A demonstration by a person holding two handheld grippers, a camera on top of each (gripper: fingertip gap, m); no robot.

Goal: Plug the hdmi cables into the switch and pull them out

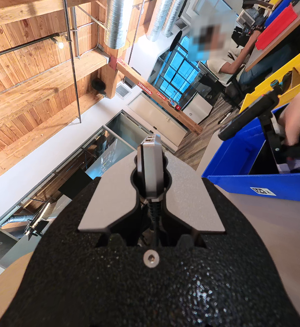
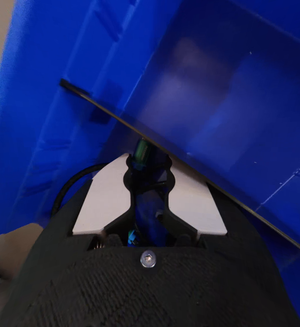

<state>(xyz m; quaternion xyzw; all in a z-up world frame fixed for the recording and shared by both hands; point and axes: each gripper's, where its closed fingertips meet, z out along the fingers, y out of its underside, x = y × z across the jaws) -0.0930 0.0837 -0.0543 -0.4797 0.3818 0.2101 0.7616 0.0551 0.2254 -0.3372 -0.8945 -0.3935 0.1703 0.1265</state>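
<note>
Blur hides whether right hand-held gripper (image 2: 149, 162) grips green cylinder (image 2: 142, 150).

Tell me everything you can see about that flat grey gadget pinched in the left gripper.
The grey gadget is a slim, flat slab that looks like brushed metal, with a dark strip along one edge. Small sockets show on its far end, and a black braided cable leaves its near end. It stands on edge, pointing away from the camera, raised in the air. The left gripper clamps it, a pale pad pressing each broad face. Nothing else touches it.
</note>
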